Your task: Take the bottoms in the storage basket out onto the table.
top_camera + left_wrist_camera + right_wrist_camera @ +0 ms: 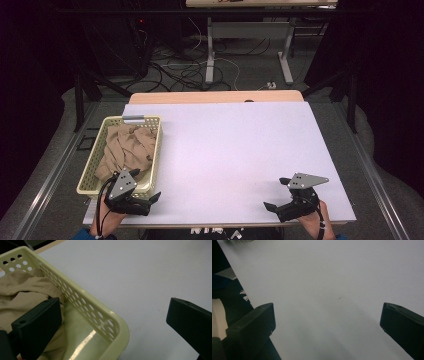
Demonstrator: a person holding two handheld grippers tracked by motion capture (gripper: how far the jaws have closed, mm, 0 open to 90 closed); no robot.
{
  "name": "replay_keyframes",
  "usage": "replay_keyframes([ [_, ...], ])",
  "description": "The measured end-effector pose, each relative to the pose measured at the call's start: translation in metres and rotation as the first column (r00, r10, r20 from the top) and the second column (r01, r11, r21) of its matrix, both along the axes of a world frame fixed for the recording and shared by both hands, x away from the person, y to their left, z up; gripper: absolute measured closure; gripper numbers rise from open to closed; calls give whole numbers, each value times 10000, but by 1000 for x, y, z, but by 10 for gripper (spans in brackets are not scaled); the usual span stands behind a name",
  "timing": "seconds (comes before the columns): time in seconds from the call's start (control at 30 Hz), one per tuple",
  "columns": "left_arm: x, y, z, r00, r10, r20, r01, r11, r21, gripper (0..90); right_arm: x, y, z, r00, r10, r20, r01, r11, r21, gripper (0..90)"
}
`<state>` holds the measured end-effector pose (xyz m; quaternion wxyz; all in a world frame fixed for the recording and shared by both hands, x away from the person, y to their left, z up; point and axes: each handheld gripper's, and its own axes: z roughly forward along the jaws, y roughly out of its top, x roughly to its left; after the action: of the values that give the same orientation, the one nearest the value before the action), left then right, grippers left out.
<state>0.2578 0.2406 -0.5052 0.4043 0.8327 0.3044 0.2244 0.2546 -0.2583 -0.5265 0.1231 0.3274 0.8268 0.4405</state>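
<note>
The high view looks forward and down over the whole tabletop (235, 150). The left gripper view sits close above the basket (110, 320) corner, shared with the high view; the right gripper view faces bare tabletop near its edge.

The basket (156, 150) stands on the counter (240, 155), at its left edge, and the cloth (127, 147) lies inside the basket. My left gripper (150, 199) is at the near end of the basket, with one jaw over the cloth inside and the other outside over the counter. My right gripper (272, 206) is well apart to the right of the basket, near the front edge of the counter.
</note>
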Motion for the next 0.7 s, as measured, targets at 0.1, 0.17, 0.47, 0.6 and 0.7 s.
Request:
replay_keyframes([
  [0.1,0,0,0,10000,-31,-16,31,10000,-33,2,0,0,0,10000,-33,13,33,10000,-30,0],
  [0.17,0,-1,0,10000,-41,-90,40,10000,-89,2,0,0,0,10000,-32,14,32,10000,-36,0],
  [0.47,1,1,3,9999,-61,-82,61,10000,7,2,0,0,-1,10000,-65,-51,65,10000,1,0],
  [0.6,2,3,4,9999,-11,-124,11,10000,-36,2,-1,0,-1,9999,-91,-82,91,10000,22,0],
  [0.7,3,3,6,10000,30,-73,-30,10000,44,2,-1,0,-1,9999,-127,-78,127,9999,57,0],
])
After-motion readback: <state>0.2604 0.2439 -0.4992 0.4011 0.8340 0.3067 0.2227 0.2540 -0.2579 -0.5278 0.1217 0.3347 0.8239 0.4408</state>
